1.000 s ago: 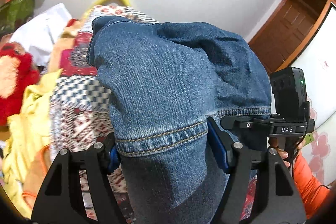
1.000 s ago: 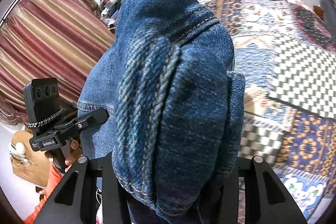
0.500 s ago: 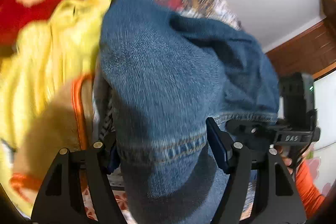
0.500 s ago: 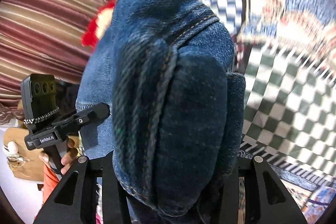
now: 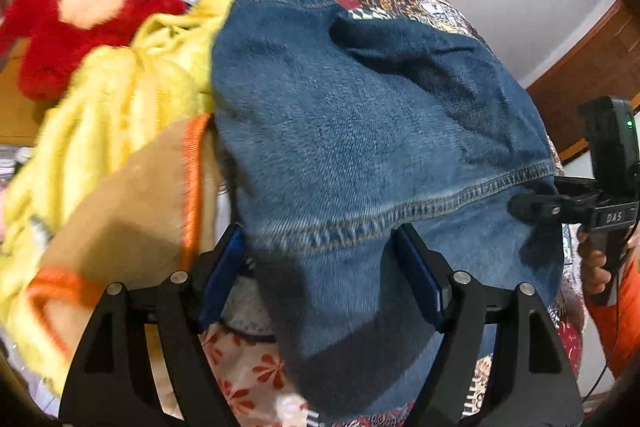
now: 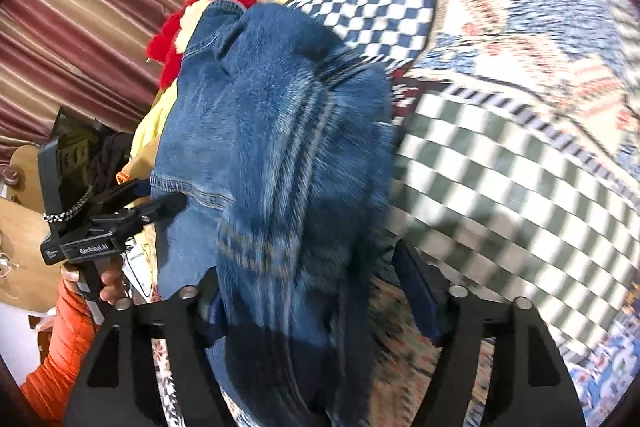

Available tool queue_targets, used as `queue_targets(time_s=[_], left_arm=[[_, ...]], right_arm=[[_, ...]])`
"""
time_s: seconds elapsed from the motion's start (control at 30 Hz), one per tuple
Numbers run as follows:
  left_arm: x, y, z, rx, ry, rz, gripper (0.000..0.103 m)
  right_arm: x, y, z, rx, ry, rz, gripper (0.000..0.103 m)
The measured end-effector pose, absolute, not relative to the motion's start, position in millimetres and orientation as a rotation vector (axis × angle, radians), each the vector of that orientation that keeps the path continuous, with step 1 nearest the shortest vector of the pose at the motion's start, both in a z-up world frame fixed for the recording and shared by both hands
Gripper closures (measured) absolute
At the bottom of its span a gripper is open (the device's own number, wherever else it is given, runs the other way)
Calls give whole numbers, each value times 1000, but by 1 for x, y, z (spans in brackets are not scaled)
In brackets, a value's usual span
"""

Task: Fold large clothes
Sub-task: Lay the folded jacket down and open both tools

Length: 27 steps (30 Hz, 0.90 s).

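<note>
Denim fills both wrist views. The left claw (image 5: 320, 267) has just been spreading; the folded blue jeans (image 5: 360, 131) lie between its blue pads (image 5: 416, 275), with a gap showing at the left pad, so the cloth no longer looks pinched. The right claw (image 6: 316, 291) has also just been spreading: a thick bunch of the jeans (image 6: 272, 147) sits against its left finger, while the right finger stands clear of the cloth. Beyond both claws the jeans spread out over the patchwork bedspread (image 6: 500, 107). Left of the left claw lie a tan garment with orange trim (image 5: 132, 195), a yellow garment (image 5: 120, 95) and, farther off, a red plush toy (image 5: 80, 7). Each view shows the other claw held in a hand with an orange sleeve (image 6: 64, 331).
</note>
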State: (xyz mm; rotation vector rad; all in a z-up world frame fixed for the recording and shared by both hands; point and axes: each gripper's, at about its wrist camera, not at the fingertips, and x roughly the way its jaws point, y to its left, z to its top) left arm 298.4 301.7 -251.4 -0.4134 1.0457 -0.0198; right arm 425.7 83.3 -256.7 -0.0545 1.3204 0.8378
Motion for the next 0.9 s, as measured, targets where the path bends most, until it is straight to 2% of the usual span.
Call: queue_targets(time_s=[0.27, 0.43, 0.73, 0.9], left_arm=[[257, 282, -232, -250, 1039, 68, 27], [241, 264, -194, -206, 941, 85, 27], [186, 219, -68, -153, 565, 113, 27], [137, 187, -22, -129, 389, 120, 27]], right_arm=[[415, 36, -229, -158, 1217, 745, 30], [382, 30, -181, -241, 1031, 678, 30], [302, 23, -66, -106, 641, 711, 30], [237, 8, -15, -42, 441, 732, 30]])
